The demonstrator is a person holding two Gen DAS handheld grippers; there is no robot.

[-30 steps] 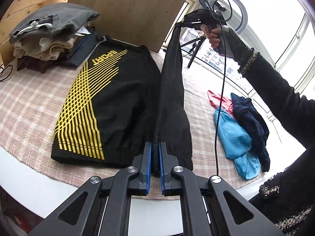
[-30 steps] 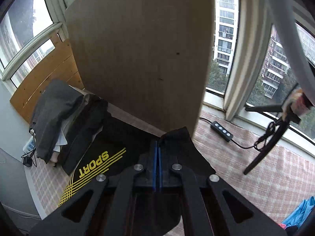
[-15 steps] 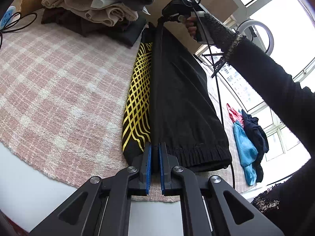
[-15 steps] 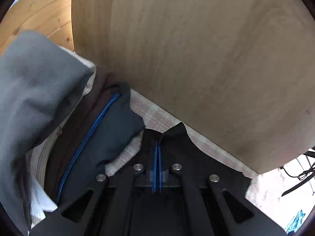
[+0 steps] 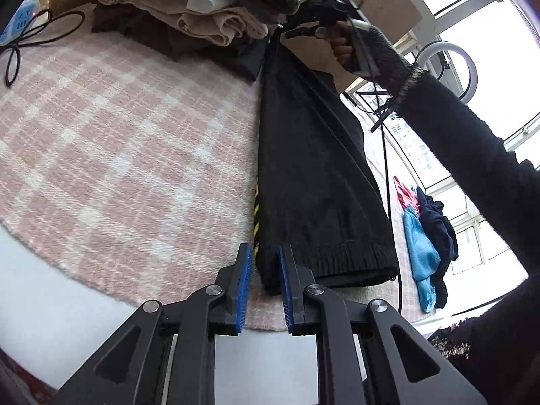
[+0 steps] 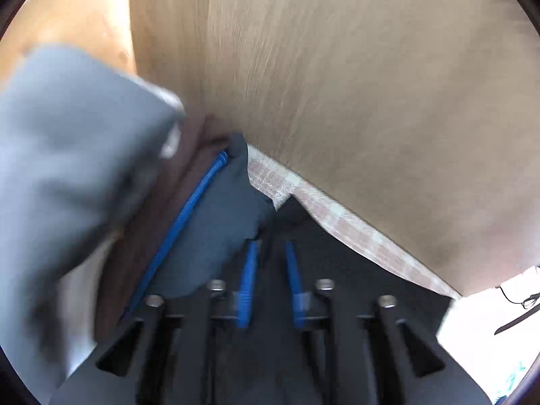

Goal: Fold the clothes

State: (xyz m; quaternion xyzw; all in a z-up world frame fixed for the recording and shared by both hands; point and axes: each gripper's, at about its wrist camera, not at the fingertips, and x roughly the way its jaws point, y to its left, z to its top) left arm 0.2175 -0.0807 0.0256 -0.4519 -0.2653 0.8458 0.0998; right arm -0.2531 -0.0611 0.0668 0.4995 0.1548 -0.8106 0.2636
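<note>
A black sweatshirt (image 5: 314, 182) with yellow print lies folded lengthwise on the pink checked cloth (image 5: 118, 155); only a sliver of yellow shows at its left edge. My left gripper (image 5: 265, 253) is open at the ribbed hem, the near corner of the fabric lying between its blue pads. In the right wrist view my right gripper (image 6: 271, 249) is open over the far end of the black sweatshirt (image 6: 337, 260), next to the clothes pile. The left wrist view shows the right gripper (image 5: 303, 30) held by a person's hand at the sweatshirt's far end.
A stack of folded clothes (image 5: 202, 10) sits at the back by a wooden board (image 6: 337, 84). A power strip and black cable (image 5: 20, 30) lie far left. Blue, red and navy garments (image 5: 425, 236) are heaped at the right. A ring light (image 5: 449, 64) stands by the window.
Both grippers have gone from shut to open, letting go of the sweatshirt. The fold has come over to the left, covering nearly all the yellow print. The right gripper moved closer to the clothes pile.
</note>
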